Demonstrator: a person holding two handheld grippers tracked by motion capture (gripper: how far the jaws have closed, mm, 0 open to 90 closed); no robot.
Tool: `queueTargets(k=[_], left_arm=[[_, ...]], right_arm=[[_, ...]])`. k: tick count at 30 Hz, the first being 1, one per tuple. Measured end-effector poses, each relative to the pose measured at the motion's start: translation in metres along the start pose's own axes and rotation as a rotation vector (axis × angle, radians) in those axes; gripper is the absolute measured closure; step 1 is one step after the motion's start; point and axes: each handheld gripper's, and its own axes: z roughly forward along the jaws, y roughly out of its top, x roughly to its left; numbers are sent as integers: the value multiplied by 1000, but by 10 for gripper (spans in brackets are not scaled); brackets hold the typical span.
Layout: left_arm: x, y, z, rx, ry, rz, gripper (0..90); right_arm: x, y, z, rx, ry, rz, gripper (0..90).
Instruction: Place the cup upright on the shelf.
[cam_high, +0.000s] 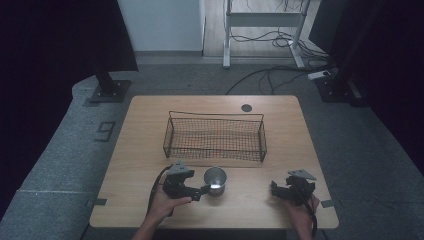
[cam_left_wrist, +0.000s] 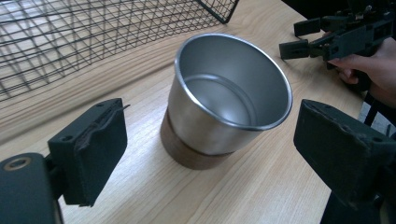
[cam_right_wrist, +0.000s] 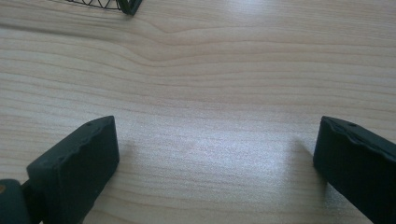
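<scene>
Left gripper view shows my left tool (cam_left_wrist: 205, 154) released, jaws straddling the steel cup (cam_left_wrist: 224, 100) for gripping, right tool (cam_high: 292, 189) idle and unclenched.

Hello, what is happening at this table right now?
A person holds a gripper in each hand. The left gripper is open, its jaws on either side of a metal cup without touching it. The cup stands upright on the table, in front of a wire basket. The right gripper is open over bare wood.
</scene>
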Motion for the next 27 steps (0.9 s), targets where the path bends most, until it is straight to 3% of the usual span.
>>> queueTargets(k=[8, 18, 27], left_arm=[[-6, 6, 11, 10, -9, 15, 71], [-16, 14, 24, 42, 15, 54, 44], [-22, 16, 38, 66, 48, 65, 9]], right_arm=[[0, 0, 0, 0, 0, 0, 2], [0, 0, 0, 0, 0, 0, 2], [0, 0, 0, -2, -1, 2, 4]])
